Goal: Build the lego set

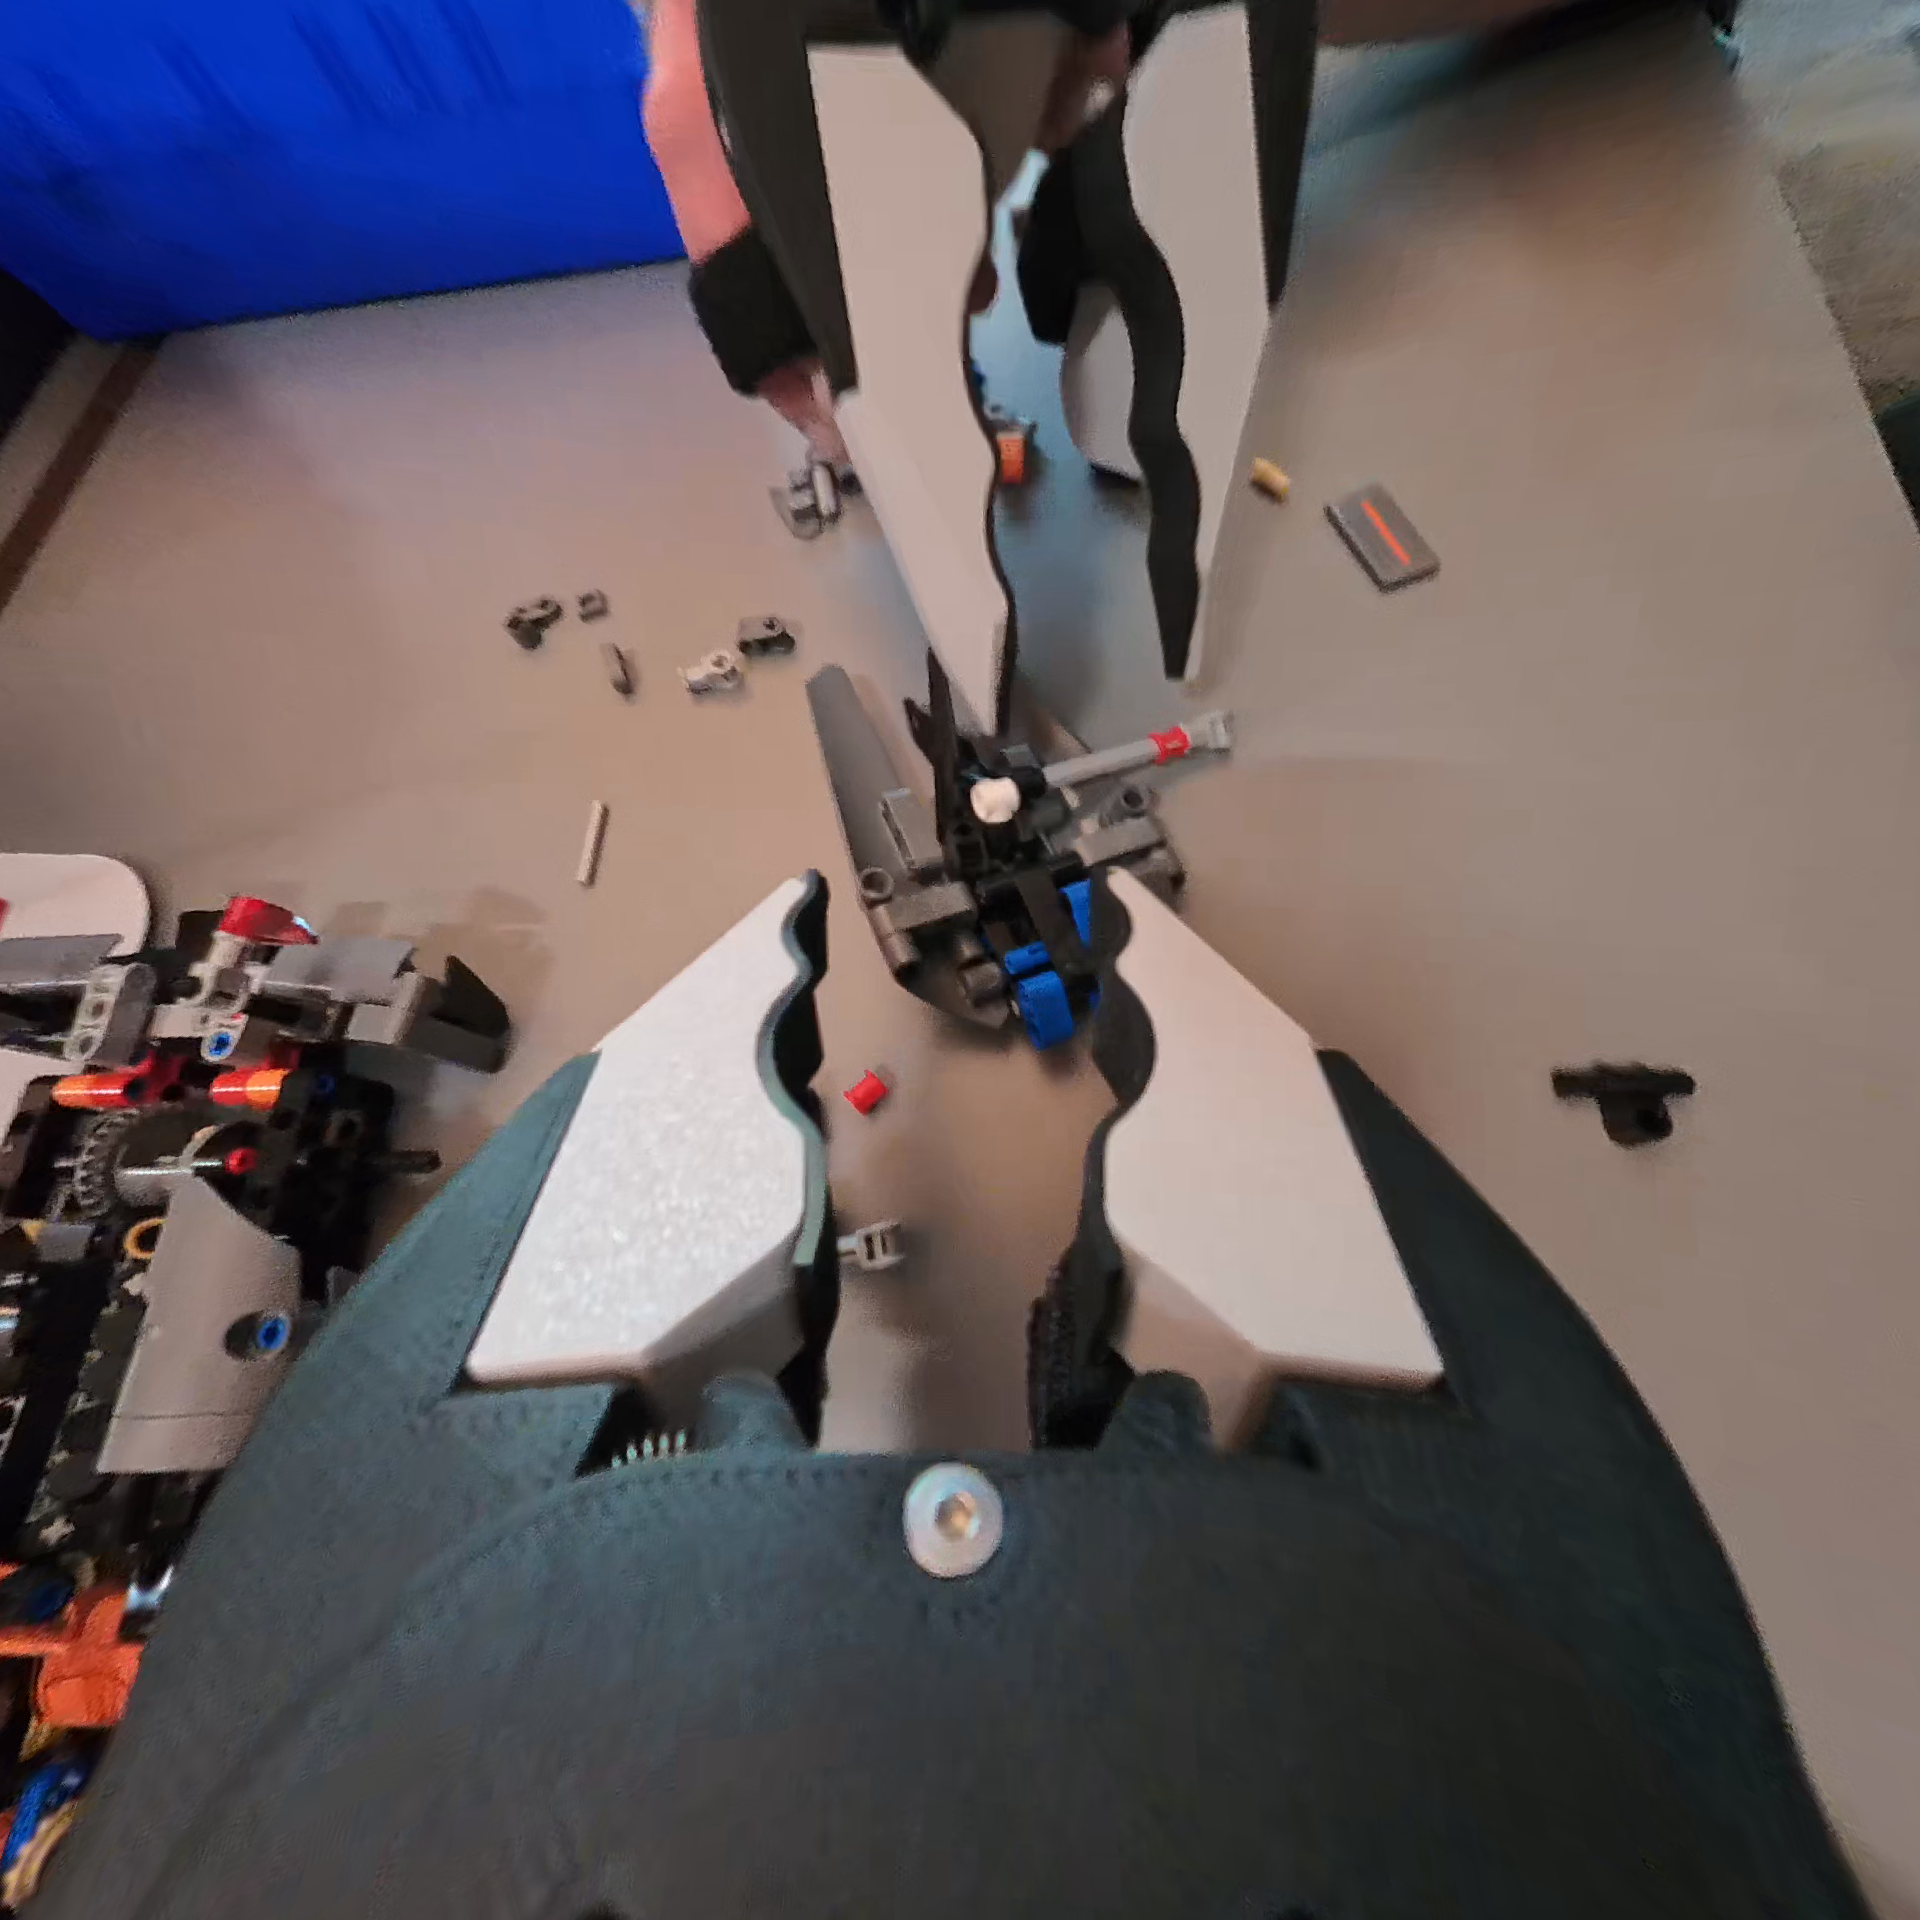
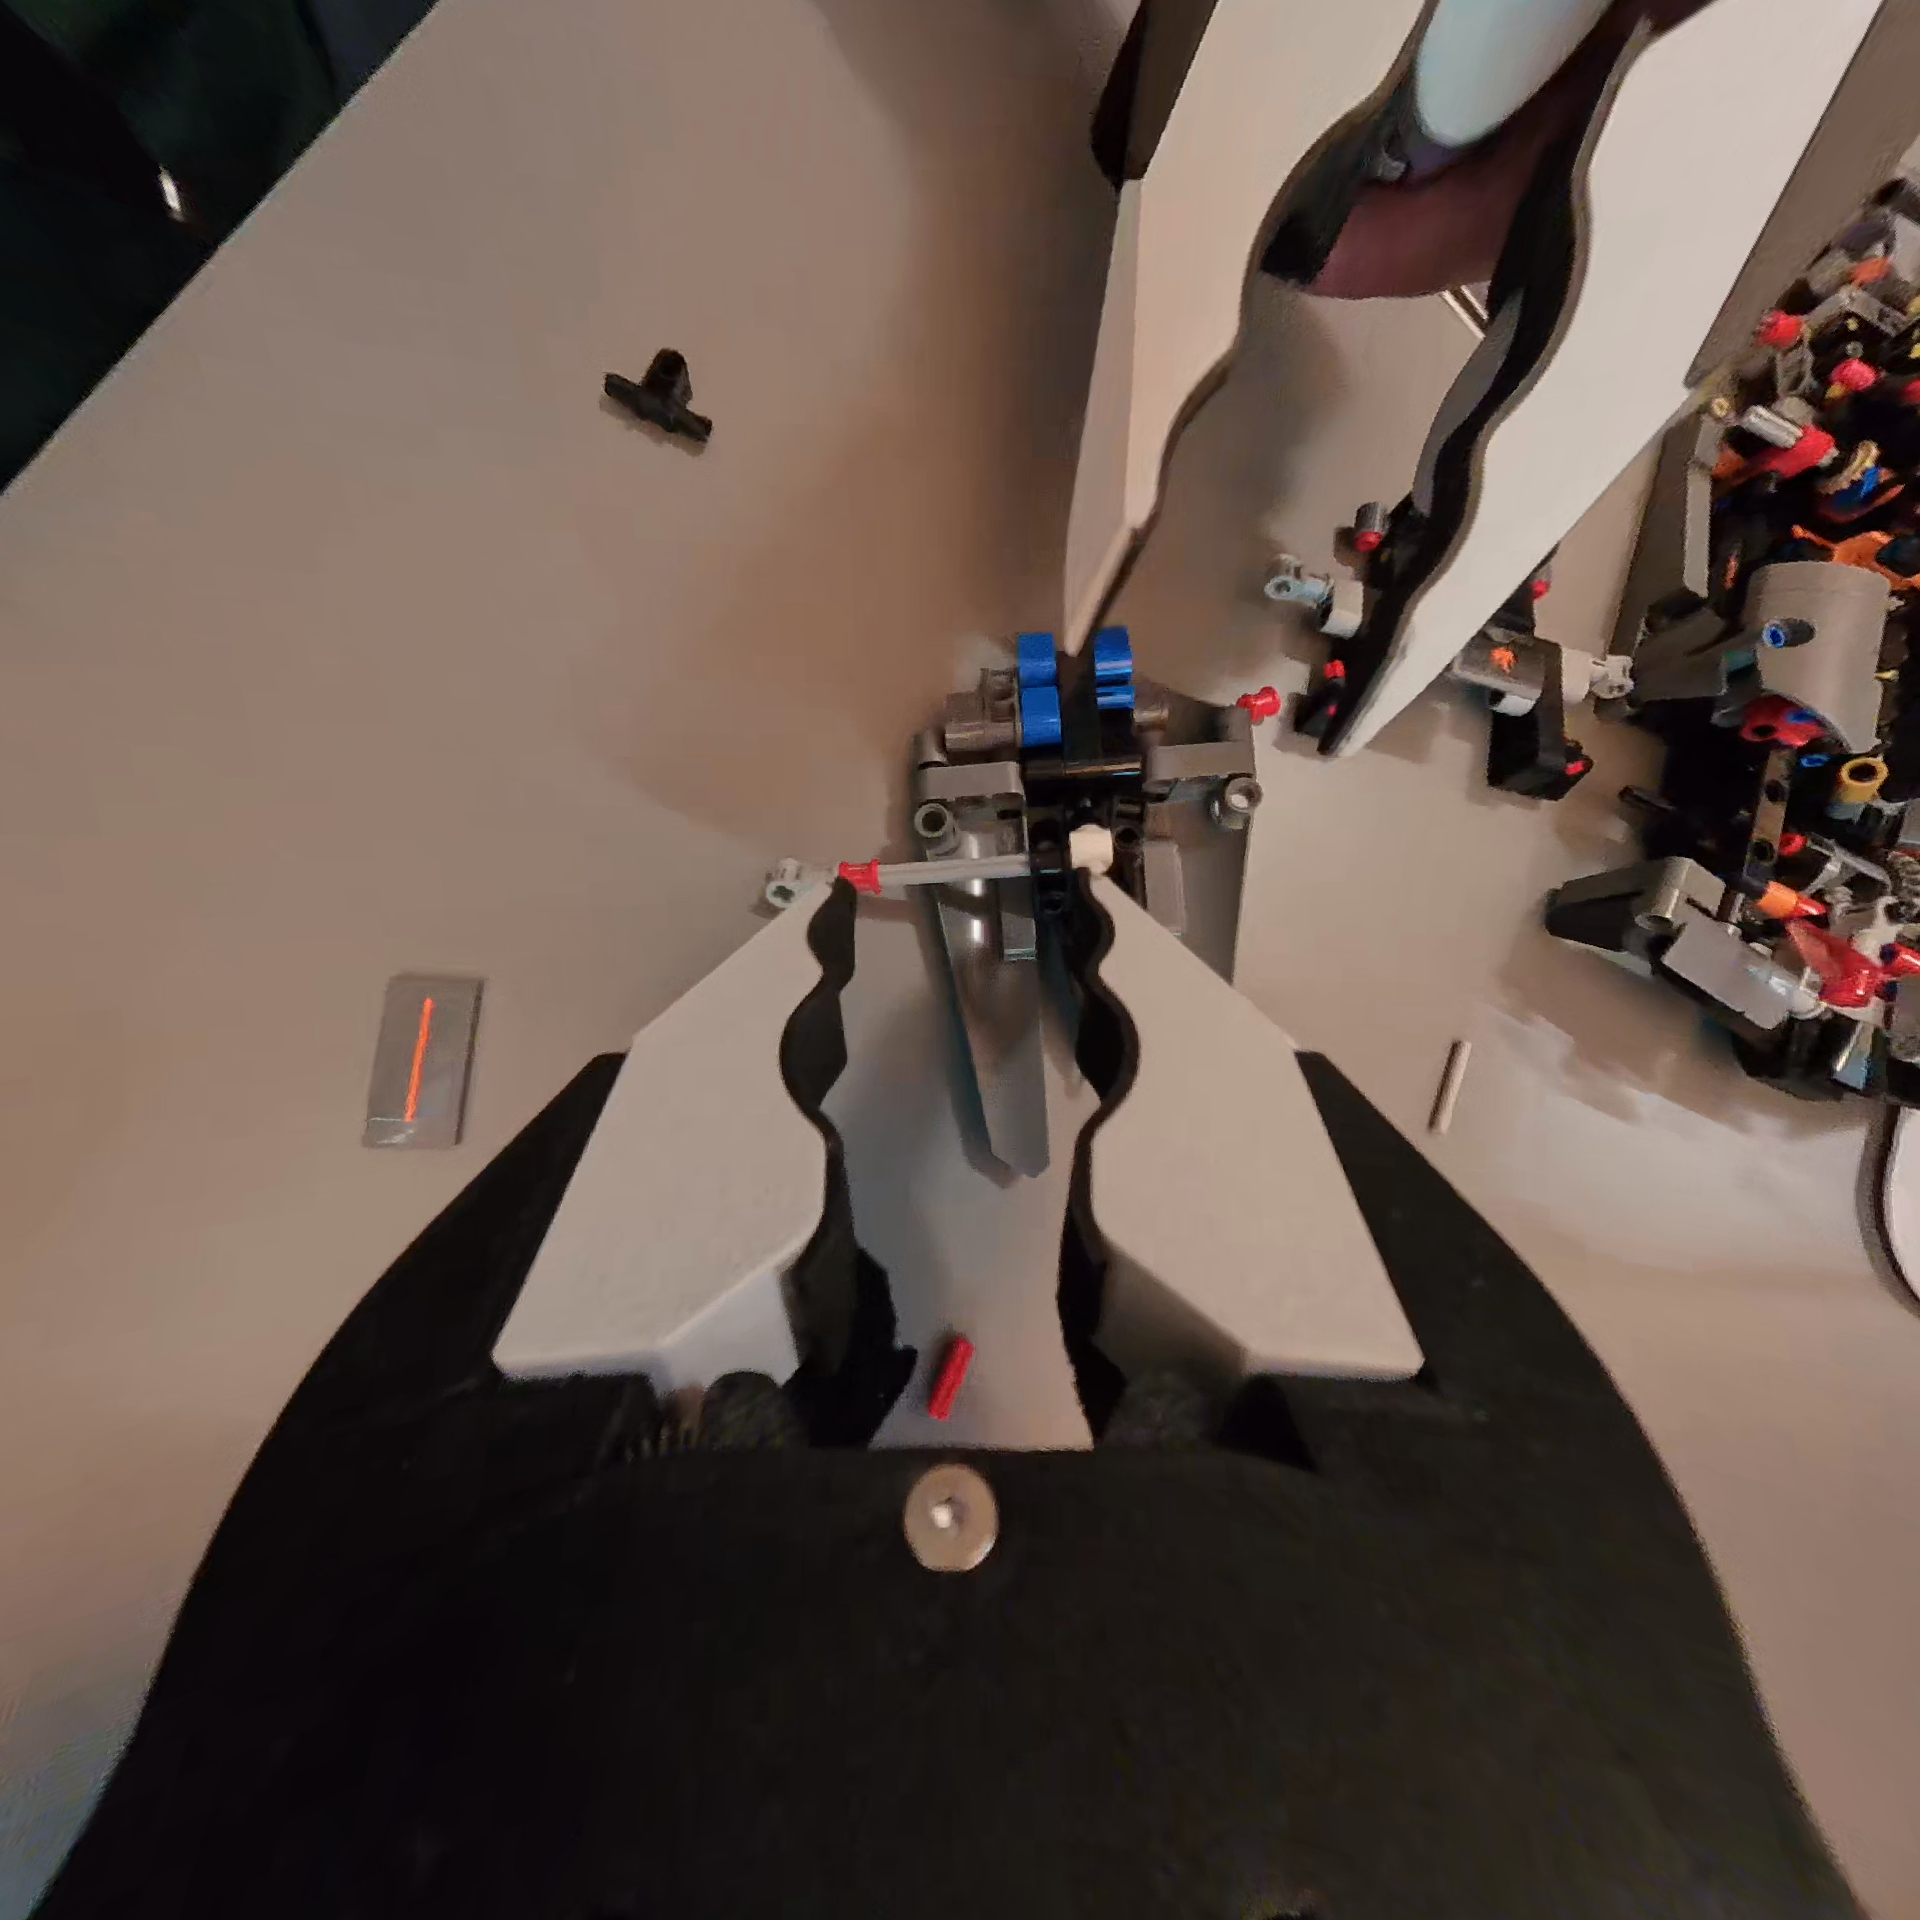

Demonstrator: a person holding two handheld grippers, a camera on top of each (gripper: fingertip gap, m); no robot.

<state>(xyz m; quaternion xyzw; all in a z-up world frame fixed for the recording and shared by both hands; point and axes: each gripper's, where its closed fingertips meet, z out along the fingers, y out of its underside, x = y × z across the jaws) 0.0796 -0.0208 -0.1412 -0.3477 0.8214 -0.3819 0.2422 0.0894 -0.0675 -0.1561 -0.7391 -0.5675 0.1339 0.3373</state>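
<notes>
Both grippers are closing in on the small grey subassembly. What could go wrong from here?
The thin grey axle sticks out sideways by the right gripper; a finger could knock it loose. The subassembly lies free on the table, so uneven contact from the left gripper may spin it. The loose red pin could get flicked away.

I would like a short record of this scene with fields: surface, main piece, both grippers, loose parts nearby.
surface: grey table
main piece: small grey, black and blue sub-assembly, lying between both grippers
left gripper: open, tips at the blue end
right gripper: open, astride the pointed grey end
loose parts: black T-shaped connector, grey tile with orange stripe, light grey axle
large model: beside the left gripper
</notes>
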